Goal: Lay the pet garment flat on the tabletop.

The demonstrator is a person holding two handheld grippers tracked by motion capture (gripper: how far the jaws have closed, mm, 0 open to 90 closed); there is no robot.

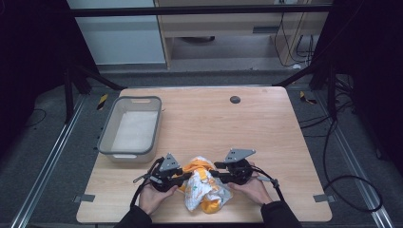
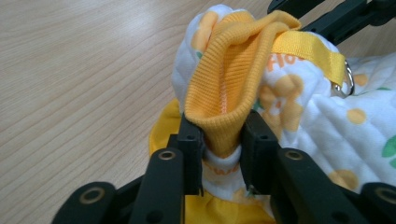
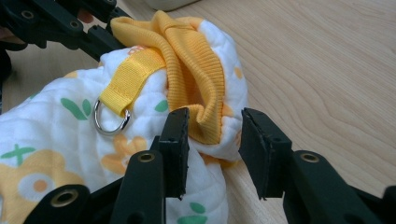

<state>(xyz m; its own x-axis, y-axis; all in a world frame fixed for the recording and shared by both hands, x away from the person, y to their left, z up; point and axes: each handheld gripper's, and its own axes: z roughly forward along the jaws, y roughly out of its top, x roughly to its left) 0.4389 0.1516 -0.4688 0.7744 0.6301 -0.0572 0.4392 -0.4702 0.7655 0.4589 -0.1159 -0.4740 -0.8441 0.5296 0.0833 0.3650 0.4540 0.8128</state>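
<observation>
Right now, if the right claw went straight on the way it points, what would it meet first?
The garment: its ribbed orange cuff already sits between the open jaws, so the right claw should meet that first, probably.

Open bench (image 1: 237,128) across the far and right parts, free for passing. Blocked at far left by a grey tub (image 1: 130,127). Crowded at the near edge: bundled cloth (image 1: 204,187) between left gripper (image 1: 183,176) and right gripper (image 1: 216,172), no gap between them.
</observation>
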